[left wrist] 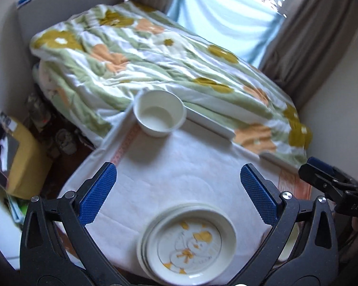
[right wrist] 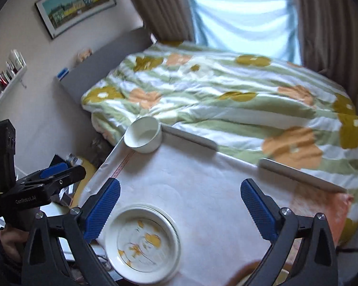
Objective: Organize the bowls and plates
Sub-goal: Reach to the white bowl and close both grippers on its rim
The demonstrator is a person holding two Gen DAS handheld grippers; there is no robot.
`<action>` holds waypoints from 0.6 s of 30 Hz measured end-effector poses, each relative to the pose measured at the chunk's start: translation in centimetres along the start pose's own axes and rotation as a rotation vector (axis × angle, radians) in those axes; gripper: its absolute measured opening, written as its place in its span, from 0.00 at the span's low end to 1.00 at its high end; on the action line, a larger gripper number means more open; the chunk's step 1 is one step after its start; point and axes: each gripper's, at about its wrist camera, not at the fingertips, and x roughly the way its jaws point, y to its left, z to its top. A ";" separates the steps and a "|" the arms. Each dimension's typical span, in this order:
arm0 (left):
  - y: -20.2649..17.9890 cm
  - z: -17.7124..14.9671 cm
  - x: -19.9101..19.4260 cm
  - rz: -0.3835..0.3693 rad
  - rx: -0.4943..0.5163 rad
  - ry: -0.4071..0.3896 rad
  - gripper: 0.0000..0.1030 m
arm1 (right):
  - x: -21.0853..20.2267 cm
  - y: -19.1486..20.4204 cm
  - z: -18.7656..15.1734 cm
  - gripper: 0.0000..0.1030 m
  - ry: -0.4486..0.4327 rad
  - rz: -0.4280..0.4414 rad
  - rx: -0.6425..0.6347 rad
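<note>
A stack of white plates (left wrist: 187,242), the top one with a yellow duck print, sits at the near edge of a table covered in a white cloth (left wrist: 191,166). It also shows in the right wrist view (right wrist: 143,242). A white bowl (left wrist: 160,113) stands upright at the table's far left corner, also seen in the right wrist view (right wrist: 143,138). My left gripper (left wrist: 179,190) is open and empty above the plates. My right gripper (right wrist: 180,207) is open and empty, just right of the plates. The right gripper also shows at the right edge of the left wrist view (left wrist: 327,178).
A bed with a floral green, orange and white duvet (right wrist: 226,100) lies right behind the table. A yellow box (left wrist: 23,157) and clutter sit on the floor at the left. Curtains and a window (right wrist: 245,21) are at the back. A brown object (right wrist: 248,273) shows at the table's near edge.
</note>
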 end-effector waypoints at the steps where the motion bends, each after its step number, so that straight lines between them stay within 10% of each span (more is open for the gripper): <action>1: 1.4 0.8 0.5 -0.010 -0.030 -0.004 1.00 | 1.6 0.6 1.3 0.98 0.013 0.013 0.010; 5: 5.5 3.8 5.2 -0.045 -0.106 0.021 0.97 | 7.7 2.6 4.9 0.98 0.080 -0.013 -0.007; 12: 8.0 5.5 15.8 -0.091 -0.110 0.167 0.55 | 19.2 1.9 7.8 0.96 0.200 0.020 0.061; 18: 9.5 6.5 20.7 -0.111 -0.093 0.212 0.47 | 24.9 1.9 7.3 0.65 0.268 0.049 0.094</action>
